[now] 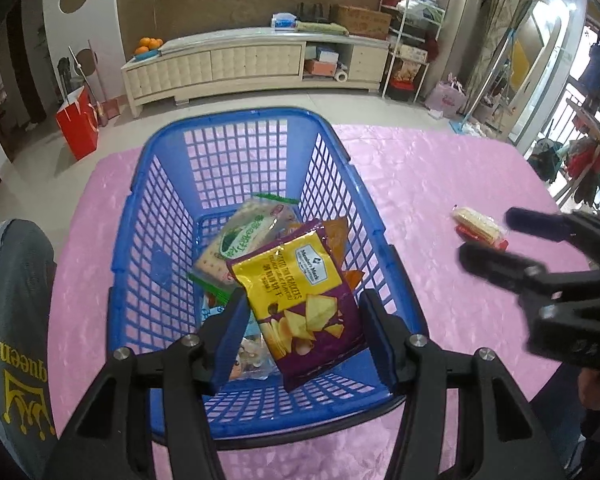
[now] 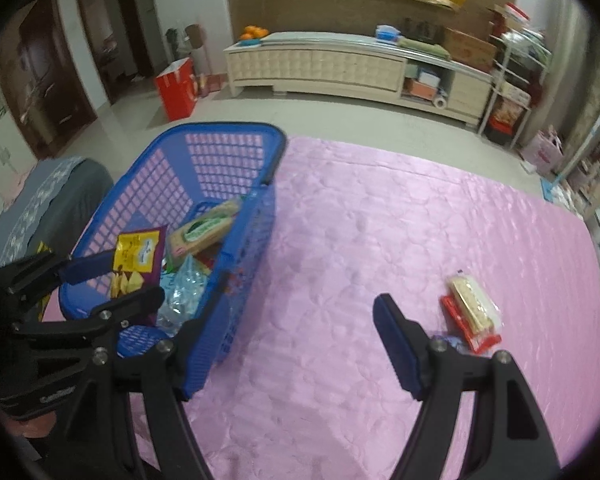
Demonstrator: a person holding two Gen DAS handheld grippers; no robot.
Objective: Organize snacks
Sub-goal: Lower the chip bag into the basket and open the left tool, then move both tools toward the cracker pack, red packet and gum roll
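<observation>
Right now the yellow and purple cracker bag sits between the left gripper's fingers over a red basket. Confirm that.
Not quite: the basket is blue, not red, as the left wrist view shows. The cracker bag does sit between the left gripper fingers over it.

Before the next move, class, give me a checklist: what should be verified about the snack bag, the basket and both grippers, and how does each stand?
1. Crackers bag above the blue basket: ok.
2. Left gripper fingers meet both bag edges: ok.
3. Right gripper open and empty: ok.
4. Every snack in the basket: not ok; wafer packets lie on the pink tablecloth.
5. Path from right gripper to wafer packets free: ok.
</observation>
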